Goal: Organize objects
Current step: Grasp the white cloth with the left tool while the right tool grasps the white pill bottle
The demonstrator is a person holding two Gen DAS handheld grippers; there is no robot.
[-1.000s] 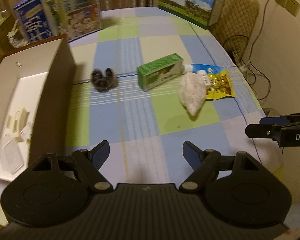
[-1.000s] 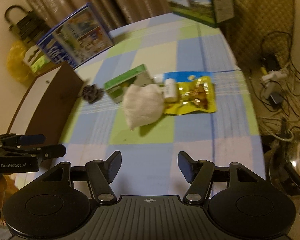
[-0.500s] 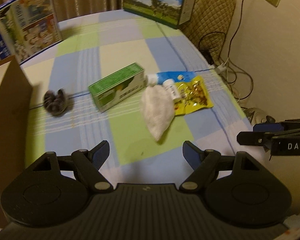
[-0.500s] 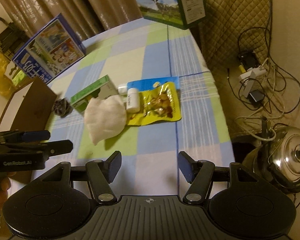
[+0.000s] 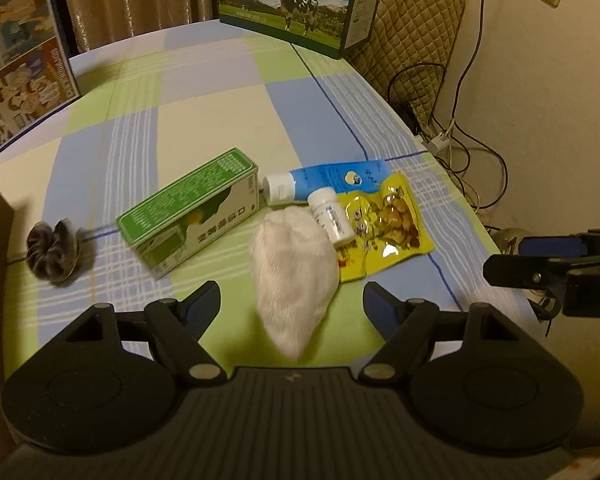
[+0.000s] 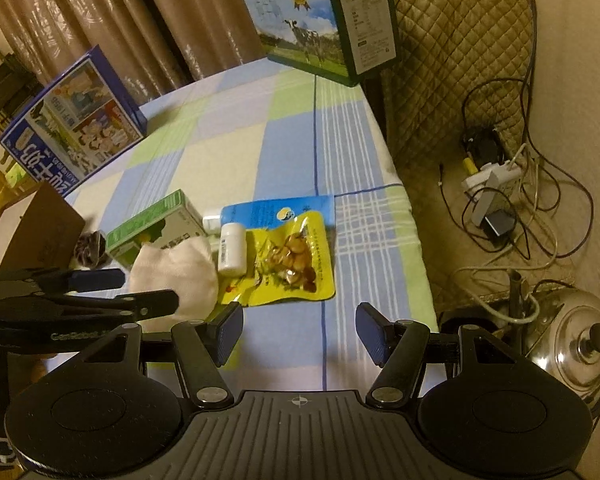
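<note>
On the checked tablecloth lie a white mesh pouch (image 5: 294,268) (image 6: 176,276), a green box (image 5: 188,212), a blue tube (image 5: 324,180), a small white bottle (image 5: 332,216) and a yellow snack packet (image 5: 388,228) (image 6: 292,260). A dark scrunchie (image 5: 52,250) sits further left. My left gripper (image 5: 292,296) hovers over the pouch's near end with its jaws closing; the pouch lies between the fingers, and the pads do not press on it. My right gripper (image 6: 300,316) is open and empty, just short of the snack packet.
A brown cardboard box (image 6: 40,232) stands at the left. A cow-print carton (image 5: 288,4) and a blue picture box (image 5: 20,60) stand at the back. Beyond the table's right edge are a quilted chair (image 5: 416,32), cables (image 6: 500,208) and a steel kettle (image 6: 572,340).
My left gripper swung right and sank from beside the brown box to over the white pouch. My right gripper drifted right and closer to the snack packet.
</note>
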